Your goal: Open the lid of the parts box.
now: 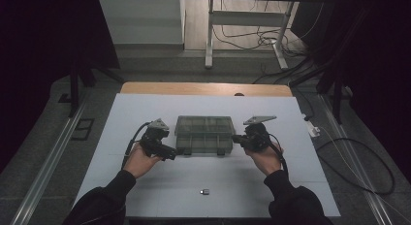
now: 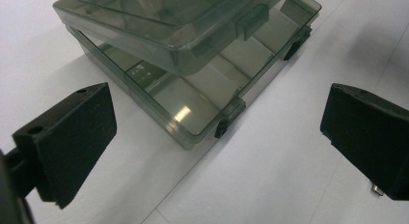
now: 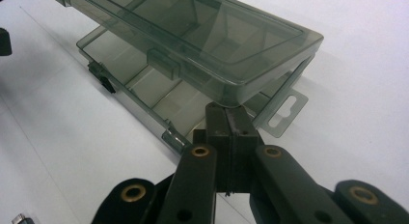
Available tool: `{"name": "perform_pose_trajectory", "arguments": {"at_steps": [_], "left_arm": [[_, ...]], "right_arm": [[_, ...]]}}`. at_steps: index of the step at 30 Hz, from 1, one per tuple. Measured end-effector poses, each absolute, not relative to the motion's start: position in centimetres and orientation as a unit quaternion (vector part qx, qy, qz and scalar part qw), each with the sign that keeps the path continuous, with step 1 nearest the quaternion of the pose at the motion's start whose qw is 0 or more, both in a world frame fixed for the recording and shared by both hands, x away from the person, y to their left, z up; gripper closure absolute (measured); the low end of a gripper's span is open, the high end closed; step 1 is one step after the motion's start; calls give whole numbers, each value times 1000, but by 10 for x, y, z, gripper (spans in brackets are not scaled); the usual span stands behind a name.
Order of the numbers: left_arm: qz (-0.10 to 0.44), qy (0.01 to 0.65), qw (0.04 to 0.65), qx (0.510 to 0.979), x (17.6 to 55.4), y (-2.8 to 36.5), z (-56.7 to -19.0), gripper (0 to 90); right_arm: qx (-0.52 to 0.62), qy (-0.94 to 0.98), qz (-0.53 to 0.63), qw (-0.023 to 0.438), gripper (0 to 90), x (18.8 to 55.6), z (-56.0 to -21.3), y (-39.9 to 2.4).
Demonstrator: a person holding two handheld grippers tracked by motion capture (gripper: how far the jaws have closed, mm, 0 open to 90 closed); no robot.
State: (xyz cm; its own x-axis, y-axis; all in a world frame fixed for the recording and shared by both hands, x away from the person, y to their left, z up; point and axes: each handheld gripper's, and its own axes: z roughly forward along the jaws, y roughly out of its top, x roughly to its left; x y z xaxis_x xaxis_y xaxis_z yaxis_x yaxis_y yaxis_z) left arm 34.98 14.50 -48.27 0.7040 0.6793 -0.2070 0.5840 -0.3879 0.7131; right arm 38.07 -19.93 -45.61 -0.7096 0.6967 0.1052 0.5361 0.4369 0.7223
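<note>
A smoky, see-through plastic box [image 1: 203, 134] with dividers inside sits on the white table [image 1: 145, 186], about at its middle, between the two hands. Its lid [image 2: 164, 16] is partly raised, tilted up off the tray so a gap shows along the front edge with the two dark latches. The left gripper [image 1: 180, 152] is held in the person's left hand [image 1: 140, 159] just beside the box's near left corner; in the left gripper view its two black jaws stand wide apart with nothing between them, the box corner lying ahead of them on the table. The right gripper [image 1: 236, 138] is held in the right hand [image 1: 265, 157] at the box's right end; in the right gripper view its jaws are pressed together, pad against pad, and their tips [image 3: 230, 113] sit right under the lifted corner of the lid, touching its underside, with nothing pinched between them. A small dark and silvery object [image 1: 205, 191] lies by itself on the table nearer the person, well apart from the box
</note>
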Motion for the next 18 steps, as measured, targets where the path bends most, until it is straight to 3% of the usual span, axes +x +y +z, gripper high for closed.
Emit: {"name": "perform_pose_trajectory", "arguments": {"at_steps": [18], "left_arm": [[57,371,398,837,352,133,-485,0]], "right_arm": [[366,830,405,112,887,396,-442,-193]]}}
